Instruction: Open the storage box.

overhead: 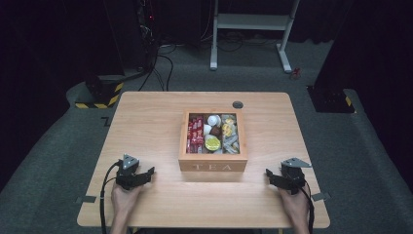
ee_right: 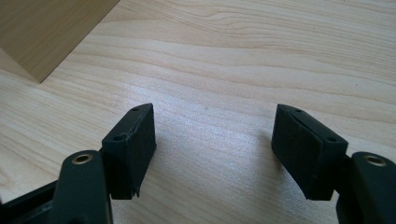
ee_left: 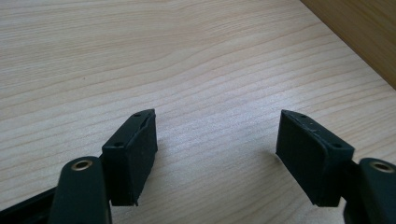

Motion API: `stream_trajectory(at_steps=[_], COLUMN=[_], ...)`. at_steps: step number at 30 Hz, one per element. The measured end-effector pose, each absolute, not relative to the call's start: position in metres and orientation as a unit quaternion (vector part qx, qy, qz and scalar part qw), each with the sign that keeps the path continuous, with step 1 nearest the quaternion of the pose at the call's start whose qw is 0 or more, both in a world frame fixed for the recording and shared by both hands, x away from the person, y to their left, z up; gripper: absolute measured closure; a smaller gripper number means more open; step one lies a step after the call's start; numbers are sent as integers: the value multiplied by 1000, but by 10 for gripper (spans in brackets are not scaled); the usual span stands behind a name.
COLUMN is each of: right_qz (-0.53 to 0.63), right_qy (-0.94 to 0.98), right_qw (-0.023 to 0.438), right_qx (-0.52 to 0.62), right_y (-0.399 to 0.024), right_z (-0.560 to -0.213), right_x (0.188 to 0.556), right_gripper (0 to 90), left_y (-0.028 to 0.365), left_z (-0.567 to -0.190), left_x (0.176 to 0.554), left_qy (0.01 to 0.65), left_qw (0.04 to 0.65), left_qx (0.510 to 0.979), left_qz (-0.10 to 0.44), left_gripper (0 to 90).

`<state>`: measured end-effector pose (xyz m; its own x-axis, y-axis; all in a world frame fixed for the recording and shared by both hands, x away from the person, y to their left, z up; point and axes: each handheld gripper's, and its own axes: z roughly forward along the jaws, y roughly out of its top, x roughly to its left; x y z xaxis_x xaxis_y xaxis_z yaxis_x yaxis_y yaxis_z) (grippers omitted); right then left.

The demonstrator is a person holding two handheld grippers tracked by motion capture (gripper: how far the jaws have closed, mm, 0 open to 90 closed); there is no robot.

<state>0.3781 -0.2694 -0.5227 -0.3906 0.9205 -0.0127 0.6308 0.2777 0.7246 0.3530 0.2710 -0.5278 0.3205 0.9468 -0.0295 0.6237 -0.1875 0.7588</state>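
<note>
Left claw point(overhead: 152, 170): rests on the table near its front left, in the person's left hand point(overhead: 124, 197); jaws spread wide, bare wood between them, nothing held. In the left gripper view point(ee_left: 217, 135) the pads stand well apart just above the wood.
Right claw point(overhead: 267, 173): rests on the table near its front right, in the right hand point(overhead: 295, 202); jaws spread, nothing between them. The right gripper view point(ee_right: 214, 133) shows the same wide gap over bare wood.
Box point(overhead: 213, 165): open wooden box marked TEA, at the table's middle, between the two claws and a little farther back; apart from both. A side of it shows at the top right of the left gripper view point(ee_left: 359, 32) and a corner at the top left of the right gripper view point(ee_right: 46, 32).
Contents: red packets point(overhead: 196, 134) in the left compartment; white and brown pods with a yellow one point(overhead: 212, 143) in the middle; pale wrapped pieces point(overhead: 230, 134) in the right.
Table point(overhead: 146, 117): light wood; a small grey round cap point(overhead: 237, 104) sits near the back edge, behind the box.
Cables: one trails from each claw toward the front edge.
</note>
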Motion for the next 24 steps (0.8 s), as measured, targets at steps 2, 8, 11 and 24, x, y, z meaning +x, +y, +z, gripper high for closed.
stream_trajectory(at_steps=[2, 8, 11, 24], right_qz=[325, 325, 325, 325], right_qy=[768, 768, 768, 768], right_qw=[223, 223, 223, 222], right_qx=[504, 504, 504, 505], right_y=[-270, -270, -270, -269], right_z=[-523, -523, -523, -523], right_x=[378, 378, 378, 378], right_gripper=[305, 305, 305, 303], left_y=[271, 269, 267, 254], left_z=[-528, -527, -525, -518], left_x=[353, 348, 346, 336], left_qy=[534, 527, 518, 490], left_qw=[347, 359, 367, 387], left_qx=[735, 738, 741, 756], left_qz=[234, 224, 220, 195], left_gripper=[297, 316, 337, 400])
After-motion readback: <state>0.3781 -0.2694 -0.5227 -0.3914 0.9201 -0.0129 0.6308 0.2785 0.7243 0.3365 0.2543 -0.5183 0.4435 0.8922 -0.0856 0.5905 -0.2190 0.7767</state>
